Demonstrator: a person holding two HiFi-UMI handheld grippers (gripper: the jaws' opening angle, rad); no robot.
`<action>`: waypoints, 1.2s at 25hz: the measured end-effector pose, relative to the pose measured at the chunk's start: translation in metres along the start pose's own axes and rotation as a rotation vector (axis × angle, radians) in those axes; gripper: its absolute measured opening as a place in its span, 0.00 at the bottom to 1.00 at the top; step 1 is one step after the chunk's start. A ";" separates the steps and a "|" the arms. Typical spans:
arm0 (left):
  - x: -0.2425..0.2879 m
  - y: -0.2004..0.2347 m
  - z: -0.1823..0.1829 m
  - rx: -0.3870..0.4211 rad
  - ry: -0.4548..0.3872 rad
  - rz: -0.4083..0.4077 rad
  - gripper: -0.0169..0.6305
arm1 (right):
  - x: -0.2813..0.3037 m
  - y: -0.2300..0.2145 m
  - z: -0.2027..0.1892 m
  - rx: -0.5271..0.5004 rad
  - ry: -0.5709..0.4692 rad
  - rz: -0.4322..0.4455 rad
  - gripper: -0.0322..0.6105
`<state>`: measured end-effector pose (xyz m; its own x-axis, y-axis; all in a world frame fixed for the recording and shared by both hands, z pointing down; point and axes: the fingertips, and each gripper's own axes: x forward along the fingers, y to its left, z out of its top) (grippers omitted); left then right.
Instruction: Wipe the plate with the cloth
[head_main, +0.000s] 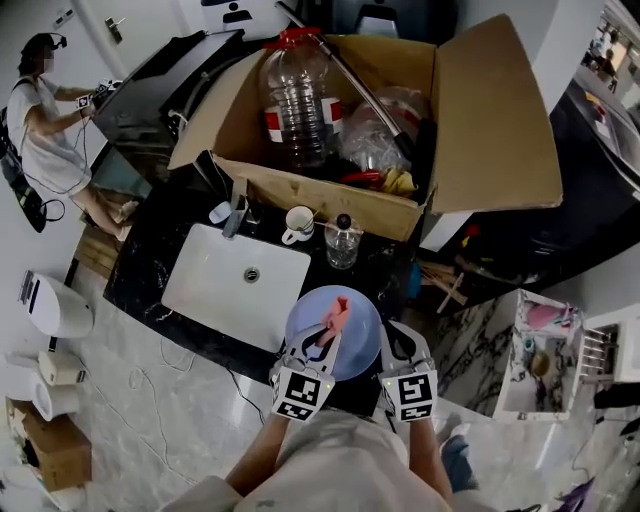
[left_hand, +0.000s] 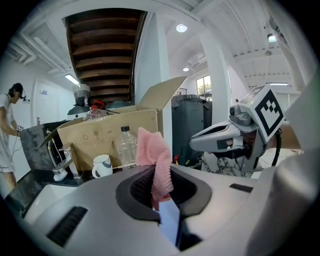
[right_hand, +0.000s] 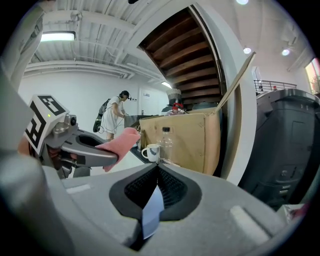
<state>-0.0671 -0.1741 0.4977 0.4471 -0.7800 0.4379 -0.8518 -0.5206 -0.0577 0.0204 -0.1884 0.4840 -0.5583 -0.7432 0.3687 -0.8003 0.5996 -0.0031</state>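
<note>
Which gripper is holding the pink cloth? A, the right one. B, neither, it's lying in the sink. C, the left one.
C: the left gripper's jaws are shut on the cloth, while the right gripper clamps the plate at its rim.

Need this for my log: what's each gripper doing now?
Left gripper: closed on the cloth.
Right gripper: closed on the plate, at its edge.

A black marble table (head_main: 145, 265) with a white sink (head_main: 200, 295) stands on pale marbled floor (head_main: 170, 410), an open cardboard box (head_main: 500, 110) at its far side, beneath a dark wooden staircase (left_hand: 102, 50) and white ceiling lights (left_hand: 181, 28).
</note>
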 end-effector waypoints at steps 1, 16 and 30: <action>0.004 0.003 -0.005 -0.001 0.010 -0.016 0.08 | 0.004 0.000 -0.004 0.008 0.013 -0.009 0.06; 0.052 -0.001 -0.062 0.014 0.123 -0.270 0.08 | 0.040 -0.017 -0.080 0.099 0.191 -0.178 0.06; 0.085 -0.025 -0.097 0.019 0.257 -0.375 0.08 | 0.066 -0.026 -0.128 0.128 0.337 -0.147 0.09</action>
<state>-0.0340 -0.1936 0.6237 0.6393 -0.4259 0.6402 -0.6380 -0.7586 0.1324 0.0319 -0.2152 0.6274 -0.3491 -0.6668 0.6584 -0.8992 0.4361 -0.0351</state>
